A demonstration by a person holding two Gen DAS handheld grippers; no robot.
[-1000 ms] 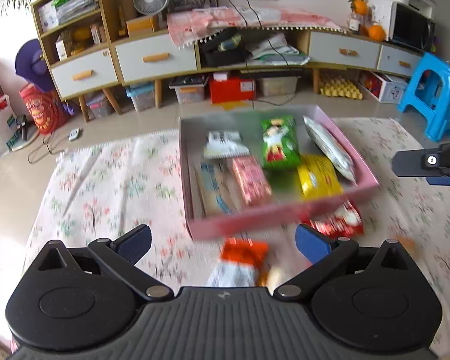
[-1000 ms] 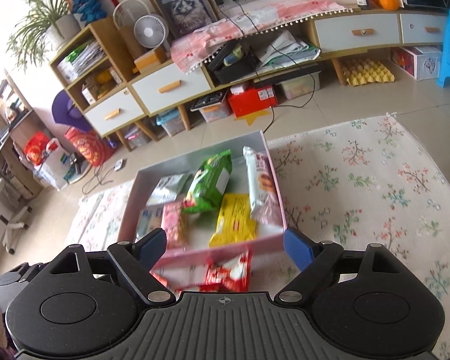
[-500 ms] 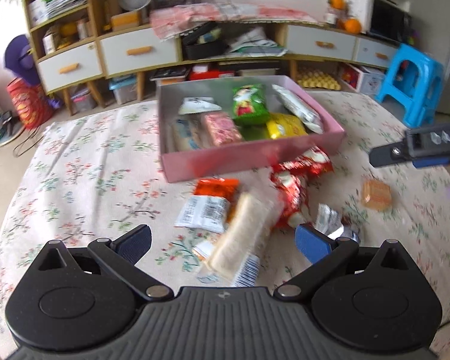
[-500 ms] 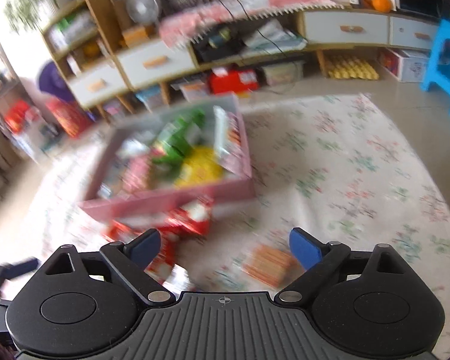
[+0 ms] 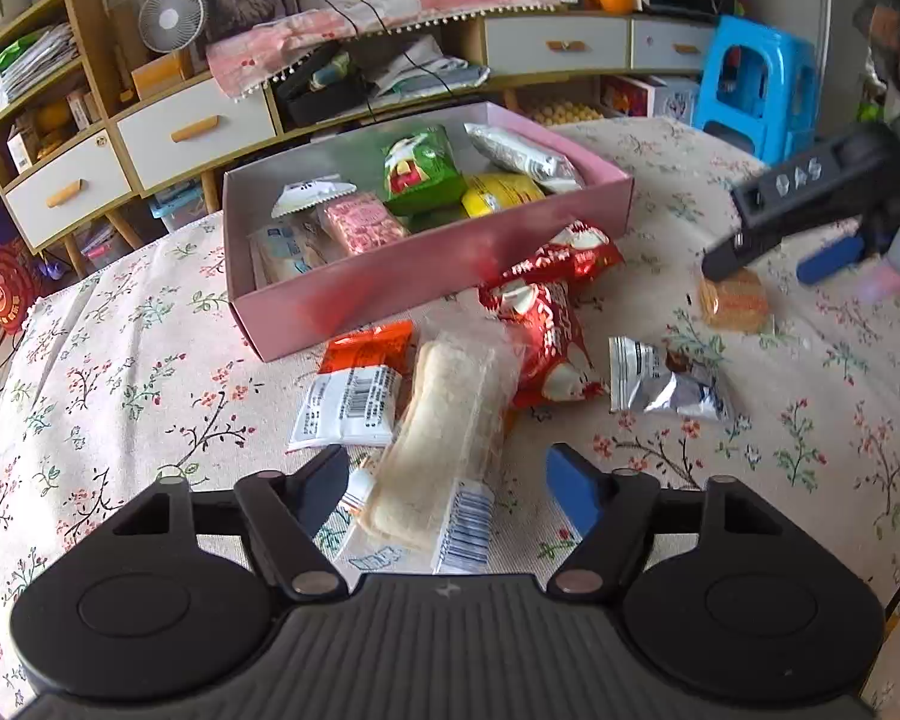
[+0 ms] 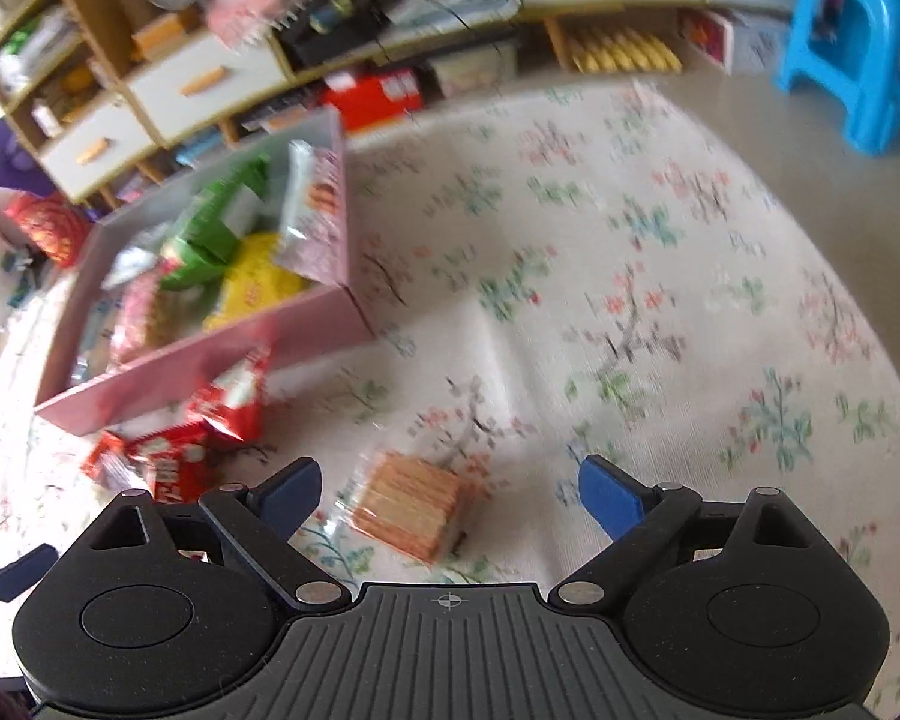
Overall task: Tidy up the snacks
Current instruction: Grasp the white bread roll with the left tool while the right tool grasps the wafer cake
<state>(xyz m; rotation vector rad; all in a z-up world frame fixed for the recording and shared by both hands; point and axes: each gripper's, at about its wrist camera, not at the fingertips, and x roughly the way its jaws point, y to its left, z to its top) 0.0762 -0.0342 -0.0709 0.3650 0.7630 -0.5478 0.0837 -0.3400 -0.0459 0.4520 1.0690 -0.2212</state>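
A pink box (image 5: 426, 267) (image 6: 222, 348) holding several snack packs stands on the floral cloth. In front of it lie a long pale wafer pack (image 5: 444, 420), an orange-and-white pack (image 5: 354, 384), red packs (image 5: 546, 324) (image 6: 210, 420) and a silver pack (image 5: 660, 378). My left gripper (image 5: 450, 480) straddles the near end of the wafer pack; its jaws are closing and the pads stand apart from it. My right gripper (image 6: 450, 492) (image 5: 774, 252) is open over a small orange cracker pack (image 6: 414, 504) (image 5: 735, 300), which lies between its fingers, untouched.
The table's floral cloth (image 5: 120, 372) (image 6: 660, 300) stretches to the left and right of the snacks. Beyond the table stand a low cabinet with drawers (image 5: 198, 126), a shelf unit (image 5: 42, 96) and a blue plastic stool (image 5: 756, 78) (image 6: 858, 42).
Both grippers have come down toward the table. The left one now frames the wafer pack and its jaws have narrowed. The right one has dropped over the orange cracker pack.
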